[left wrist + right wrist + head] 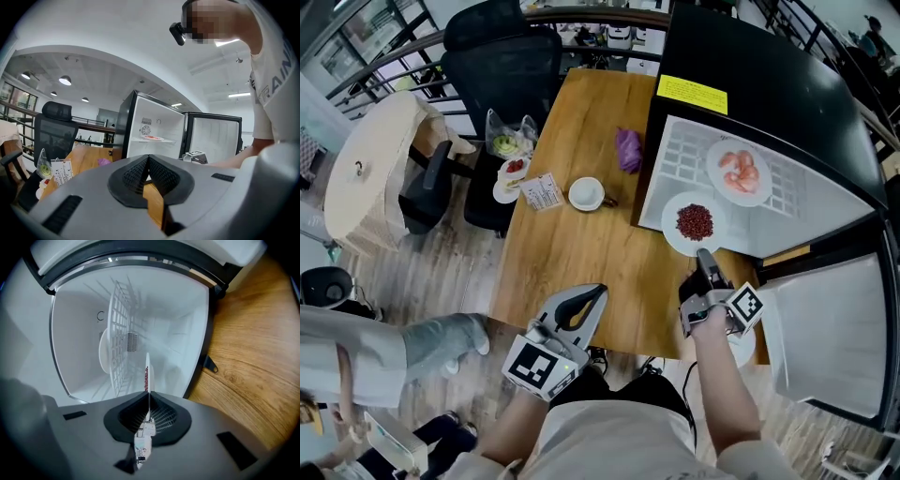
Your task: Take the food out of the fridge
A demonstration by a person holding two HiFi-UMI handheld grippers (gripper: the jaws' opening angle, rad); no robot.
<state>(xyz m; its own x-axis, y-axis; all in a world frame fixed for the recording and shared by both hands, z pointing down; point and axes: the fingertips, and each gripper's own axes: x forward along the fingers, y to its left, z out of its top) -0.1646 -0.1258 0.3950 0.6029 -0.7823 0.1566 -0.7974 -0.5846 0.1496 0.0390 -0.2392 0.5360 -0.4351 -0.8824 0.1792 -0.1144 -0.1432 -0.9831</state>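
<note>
A small fridge [769,84] stands open on the wooden table [572,253]. Inside it, a white plate of red beans [695,223] lies near the front edge, and a plate of pink shrimp [738,172] rests on the wire shelf [684,155] behind it. My right gripper [704,257] is shut on the near rim of the bean plate; in the right gripper view that plate [147,373] shows edge-on between the jaws of the right gripper [148,394]. My left gripper [583,300] hangs over the table's near edge, shut and holding nothing.
On the table lie a purple item [628,150], a white bowl [586,193], a card [543,191], a small plate with red food [514,169] and a clear bag [508,141]. A black chair [502,56] stands behind. The fridge door [825,328] swings open at right. A person's sleeve [441,342] is at lower left.
</note>
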